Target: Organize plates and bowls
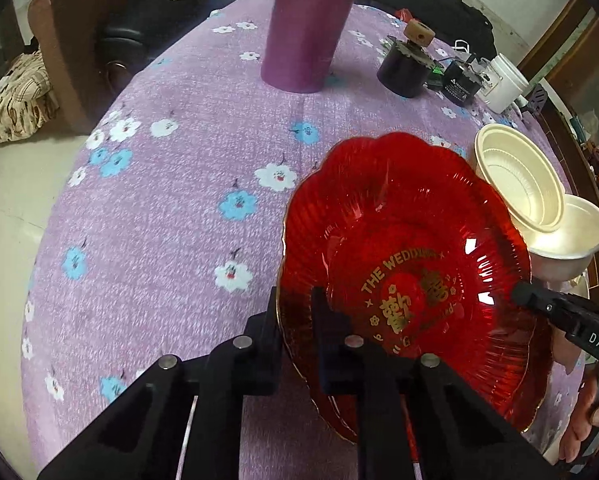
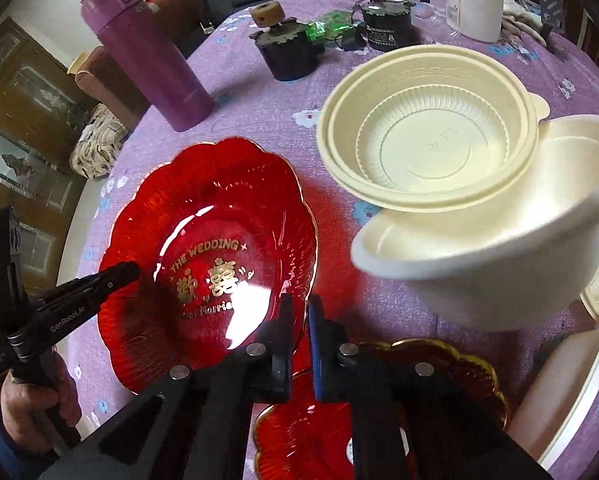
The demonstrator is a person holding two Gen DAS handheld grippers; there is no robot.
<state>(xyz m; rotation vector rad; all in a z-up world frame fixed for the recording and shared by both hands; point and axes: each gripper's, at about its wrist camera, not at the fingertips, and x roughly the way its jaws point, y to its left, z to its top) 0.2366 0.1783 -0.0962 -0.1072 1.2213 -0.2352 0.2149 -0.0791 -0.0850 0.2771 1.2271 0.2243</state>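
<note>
A red glass plate (image 1: 411,256) with gold "THE WEDDING" lettering is held between both grippers above the purple flowered cloth. My left gripper (image 1: 297,300) is shut on its left rim. My right gripper (image 2: 299,312) is shut on its right rim; the plate also shows in the right wrist view (image 2: 215,248). A second red plate (image 2: 379,420) lies under the right gripper. A cream ribbed bowl (image 2: 427,136) rests tilted on a white bowl (image 2: 499,240) to the right; both show in the left wrist view, the cream bowl (image 1: 519,176) and the white bowl (image 1: 571,240).
A purple flask (image 2: 147,52) stands behind the plate on the table (image 1: 159,208). Two dark motor-like parts (image 2: 287,52) and a white jar (image 2: 475,4) sit at the far edge. Another white container (image 2: 571,392) is at the right. A chair (image 1: 59,40) stands beyond the table.
</note>
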